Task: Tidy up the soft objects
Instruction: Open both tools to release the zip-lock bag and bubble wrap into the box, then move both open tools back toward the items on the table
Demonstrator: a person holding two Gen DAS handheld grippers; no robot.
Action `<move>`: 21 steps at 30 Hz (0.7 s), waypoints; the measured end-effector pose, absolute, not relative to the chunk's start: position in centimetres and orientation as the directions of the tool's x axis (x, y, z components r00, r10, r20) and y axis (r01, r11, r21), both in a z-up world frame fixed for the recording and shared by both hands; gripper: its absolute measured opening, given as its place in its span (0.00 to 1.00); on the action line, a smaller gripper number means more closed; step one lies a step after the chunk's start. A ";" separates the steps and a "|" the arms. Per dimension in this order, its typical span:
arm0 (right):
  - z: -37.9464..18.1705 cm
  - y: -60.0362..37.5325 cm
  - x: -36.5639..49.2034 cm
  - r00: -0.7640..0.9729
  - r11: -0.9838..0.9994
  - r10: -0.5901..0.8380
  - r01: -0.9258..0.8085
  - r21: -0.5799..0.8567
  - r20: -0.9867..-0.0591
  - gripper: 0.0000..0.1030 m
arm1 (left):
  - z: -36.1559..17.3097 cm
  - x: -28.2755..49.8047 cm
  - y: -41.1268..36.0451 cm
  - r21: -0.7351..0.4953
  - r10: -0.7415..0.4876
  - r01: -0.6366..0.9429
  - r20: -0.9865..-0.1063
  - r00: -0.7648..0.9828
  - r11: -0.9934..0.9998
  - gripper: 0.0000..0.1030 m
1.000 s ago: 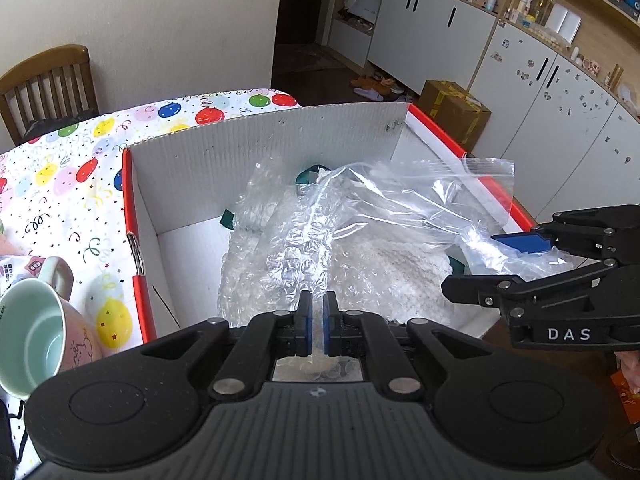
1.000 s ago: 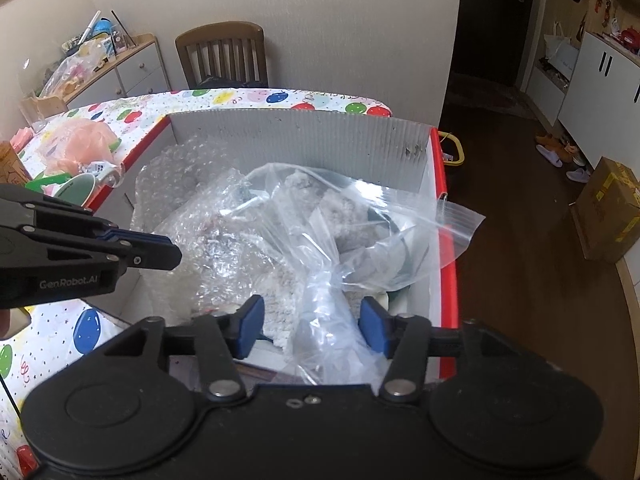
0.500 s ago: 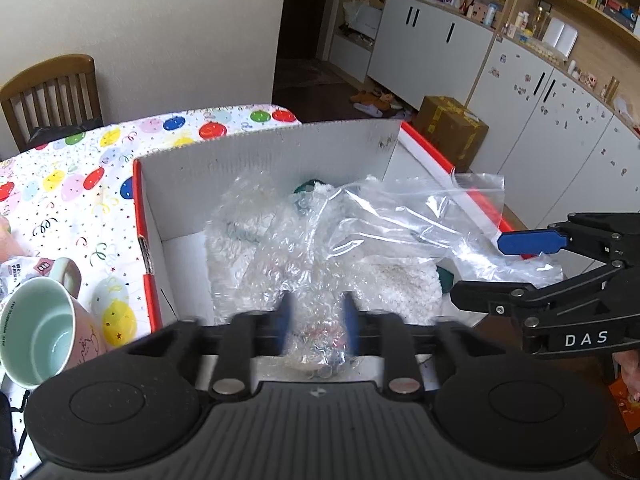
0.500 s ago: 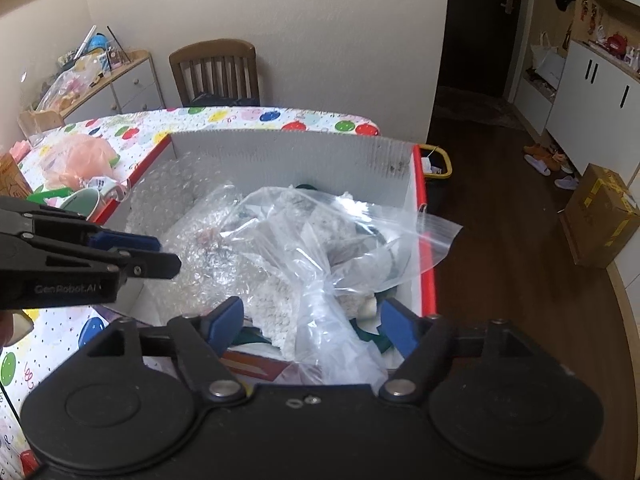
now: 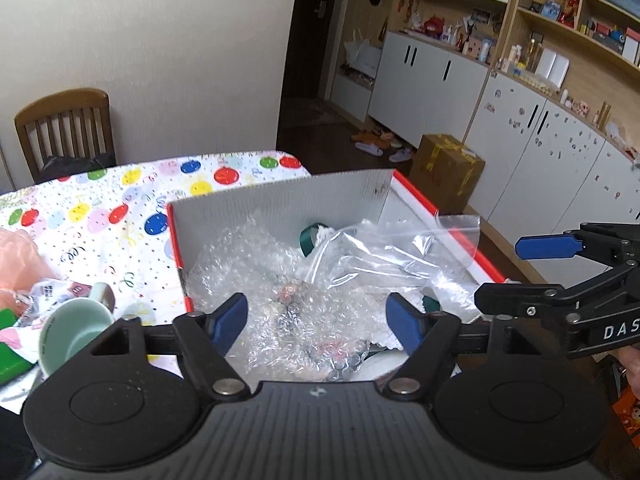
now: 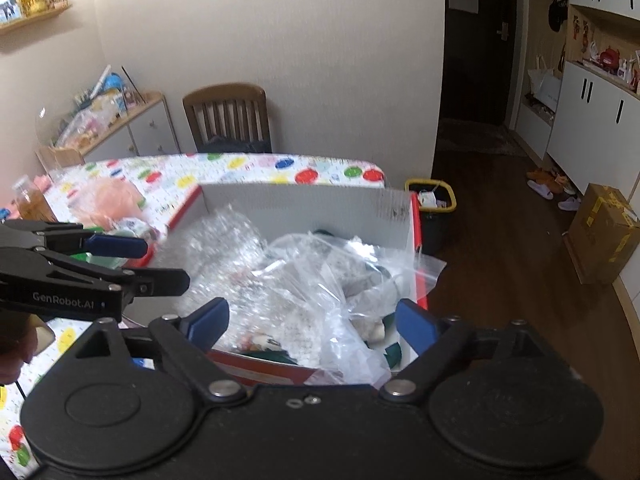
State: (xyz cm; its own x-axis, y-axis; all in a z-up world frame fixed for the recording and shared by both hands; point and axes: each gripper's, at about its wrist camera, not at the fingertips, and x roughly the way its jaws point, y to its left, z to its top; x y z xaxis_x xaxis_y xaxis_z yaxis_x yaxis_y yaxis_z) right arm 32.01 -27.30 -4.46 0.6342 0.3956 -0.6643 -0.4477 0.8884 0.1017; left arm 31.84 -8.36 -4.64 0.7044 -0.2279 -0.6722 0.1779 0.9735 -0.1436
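Bubble wrap and a clear zip bag lie piled in the red-edged white box on the balloon-print tablecloth (bag corner hangs over the box's right wall). Left gripper hangs above the wrap, jaws opening, nothing pinched. Right gripper sits over the bag, jaws opening too, pads clear of the plastic. Green mug lies tipped left of the box.
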 end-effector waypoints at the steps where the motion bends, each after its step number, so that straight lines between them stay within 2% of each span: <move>1: -4.1 -27.3 31.7 0.638 0.888 0.401 -0.446 0.109 -0.657 0.88 | -4.3 31.5 -8.2 -0.143 -0.227 0.177 -0.665 0.712 0.974 0.77; 12: -1.3 -24.7 27.9 0.678 0.880 0.441 -0.456 0.135 -0.588 0.99 | -1.3 27.3 -5.3 -0.156 -0.229 0.168 -0.601 0.766 0.973 0.82; 17: -0.4 -22.6 26.3 0.684 0.873 0.459 -0.464 0.148 -0.567 0.99 | -0.3 25.5 -2.9 -0.188 -0.240 0.158 -0.581 0.777 0.969 0.92; 21: 0.0 -20.7 25.1 0.680 0.866 0.474 -0.473 0.159 -0.559 1.00 | 0.3 24.2 -0.8 -0.201 -0.239 0.148 -0.576 0.782 0.968 0.95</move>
